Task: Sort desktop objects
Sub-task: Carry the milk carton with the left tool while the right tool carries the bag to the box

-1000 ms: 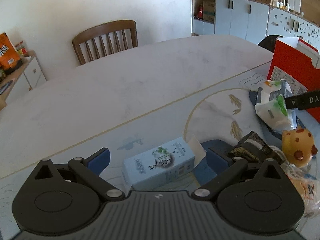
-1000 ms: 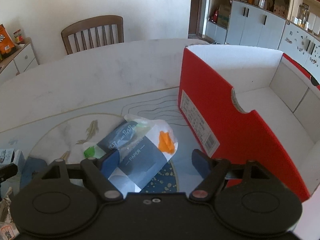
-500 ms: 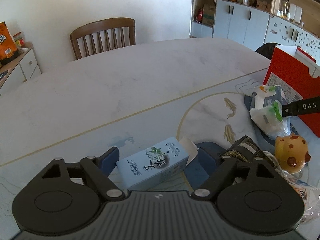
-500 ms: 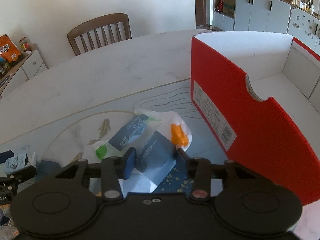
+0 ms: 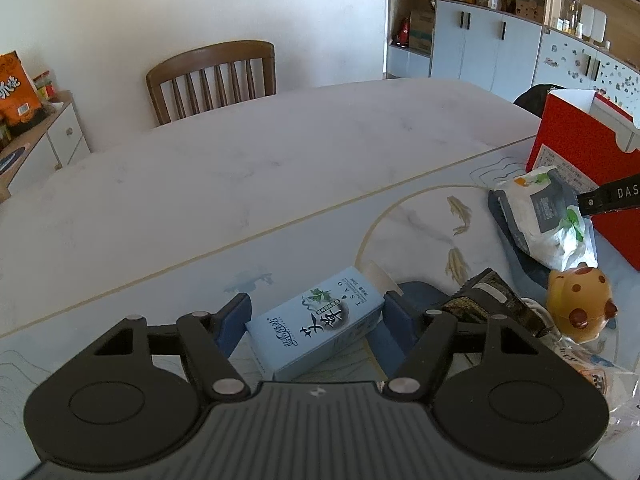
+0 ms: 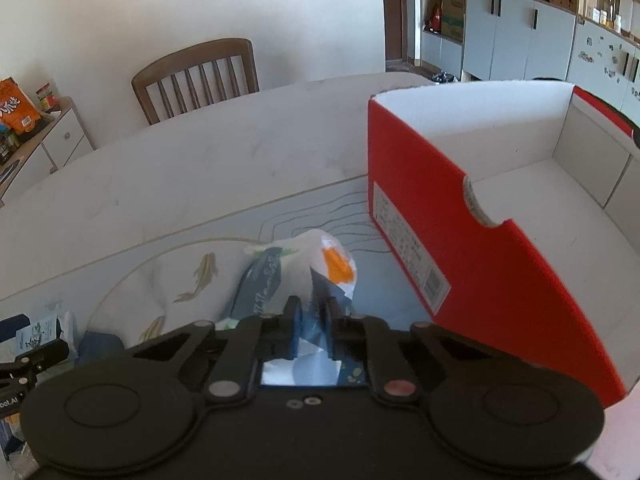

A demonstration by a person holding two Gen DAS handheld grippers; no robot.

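A light blue carton (image 5: 316, 328) with a green leaf print lies on the patterned table mat. My left gripper (image 5: 315, 309) straddles it with its jaws closing, and both blue pads touch the carton's ends. To the right, a blue and white tissue pack (image 6: 280, 276) in crinkled plastic lies beside the open red box (image 6: 440, 208). My right gripper (image 6: 311, 320) is shut on the near end of that pack, pinching its wrapper. In the left wrist view the tissue pack (image 5: 544, 216) shows with a black finger (image 5: 608, 198) of the right gripper on it, in front of the red box (image 5: 576, 152).
A yellow spotted toy (image 5: 580, 304), a dark snack packet (image 5: 492, 300) and a clear bag (image 5: 600, 384) crowd the mat right of the carton. A wooden chair (image 5: 216, 76) stands behind the white table (image 5: 240, 168). A low cabinet (image 5: 40, 136) is at the far left.
Both pairs of jaws have narrowed. The left pads came in from wide apart to the carton's ends. The right jaws went from open around the tissue pack to pinched shut on it.
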